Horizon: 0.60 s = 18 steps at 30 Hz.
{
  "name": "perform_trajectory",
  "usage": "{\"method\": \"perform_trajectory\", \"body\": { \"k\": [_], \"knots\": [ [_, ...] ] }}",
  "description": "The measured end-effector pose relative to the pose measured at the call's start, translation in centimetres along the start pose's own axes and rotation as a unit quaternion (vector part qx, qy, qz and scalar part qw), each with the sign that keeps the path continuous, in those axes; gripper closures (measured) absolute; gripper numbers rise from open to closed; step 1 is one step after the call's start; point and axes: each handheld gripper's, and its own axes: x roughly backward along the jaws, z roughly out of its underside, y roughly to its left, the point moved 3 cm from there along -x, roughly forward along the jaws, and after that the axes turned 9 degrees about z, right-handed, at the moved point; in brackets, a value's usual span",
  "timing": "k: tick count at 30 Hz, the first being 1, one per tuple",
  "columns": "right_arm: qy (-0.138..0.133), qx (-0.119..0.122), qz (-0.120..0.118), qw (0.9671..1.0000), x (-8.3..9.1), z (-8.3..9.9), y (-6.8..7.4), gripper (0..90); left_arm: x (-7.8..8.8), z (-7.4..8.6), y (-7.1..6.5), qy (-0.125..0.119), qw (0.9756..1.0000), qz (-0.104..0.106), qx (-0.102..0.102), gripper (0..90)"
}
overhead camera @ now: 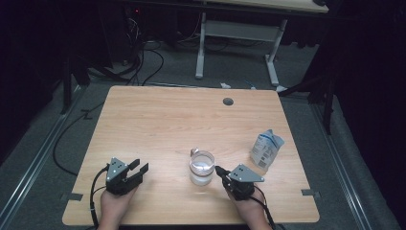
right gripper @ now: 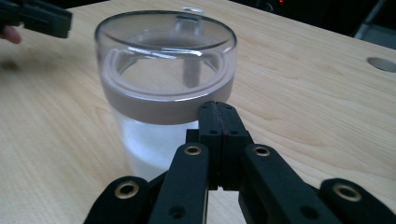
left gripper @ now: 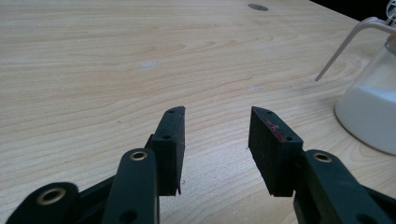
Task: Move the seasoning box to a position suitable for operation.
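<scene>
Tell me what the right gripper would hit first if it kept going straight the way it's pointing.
Most likely the glass jar: the right gripper, jaws shut, points at its side, just below the lid band.

Left hand-held gripper (overhead camera: pixel 138 170): black body, grey three-cornered plate on top, black cable trailing back past the hand (overhead camera: pixel 115 203).
Left pads (left gripper: pixel 173 140): black, ribbed blocks with small screw holes; a thin red line on the pad at 3 o'clock.
Right hand-held gripper (overhead camera: pixel 218 170): black, same grey plate, black cable.
Linkage arms (right gripper: pixel 261 179): black bars with brass-ringed pivot holes.
Forearms: bare, no sleeves visible.
</scene>
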Motion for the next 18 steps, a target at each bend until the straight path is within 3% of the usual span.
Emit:
{"method": "perform_trajectory", "body": {
  "k": [6, 18],
  "knots": [
    [-0.003, 0.007, -0.020, 0.9998, -0.2, -0.3, 1.5, 89.9, 0.3, 0.1, 0.2, -0.002, 1.0000, -0.002, 0.004, 56.3],
    [-0.004, 0.030, -0.038, 0.9988, -0.6, -0.6, 3.6, 89.9, 0.7, 0.3, 0.3, -0.002, 1.0000, -0.005, 0.006, 56.3]
  ]
}}
